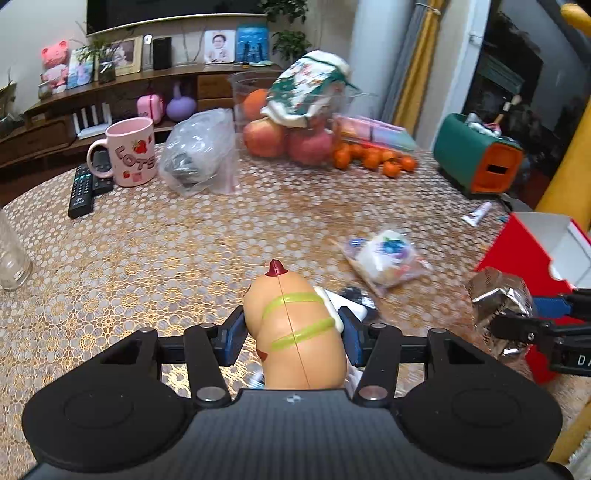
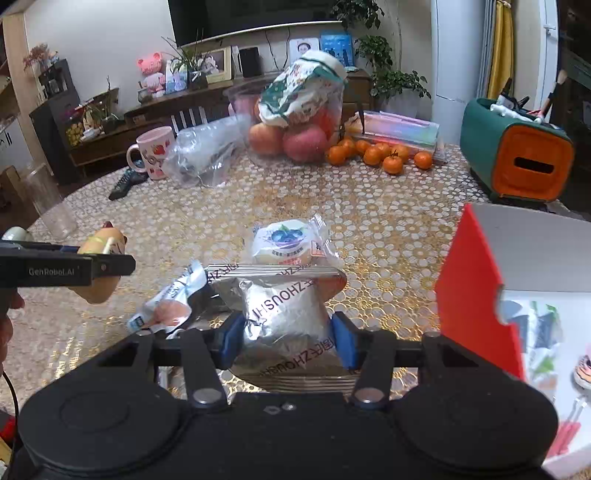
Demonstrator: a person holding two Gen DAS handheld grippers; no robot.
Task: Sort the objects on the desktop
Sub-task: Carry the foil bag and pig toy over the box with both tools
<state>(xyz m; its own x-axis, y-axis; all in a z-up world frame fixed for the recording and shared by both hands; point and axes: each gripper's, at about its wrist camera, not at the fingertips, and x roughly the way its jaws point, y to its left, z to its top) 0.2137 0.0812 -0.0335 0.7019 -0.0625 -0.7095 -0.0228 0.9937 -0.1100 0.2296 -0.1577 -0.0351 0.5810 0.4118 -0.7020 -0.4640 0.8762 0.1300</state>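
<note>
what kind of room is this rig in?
Most likely a home living or dining room: a table with a patterned cover and loose fruit, a sideboard holding framed photos and a plush toy, and what looks like a TV above.

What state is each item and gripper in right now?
left gripper: shut on the toy, off the table.
hot dog toy: held, tip pointing away.
right gripper: shut on the silver packet.
silver snack packet: held, sealed.
blueberry snack packet: lying flat on the table, sealed.
red box: open, items inside.
pink mug: upright.
clear jar: upright, looks empty.
</note>
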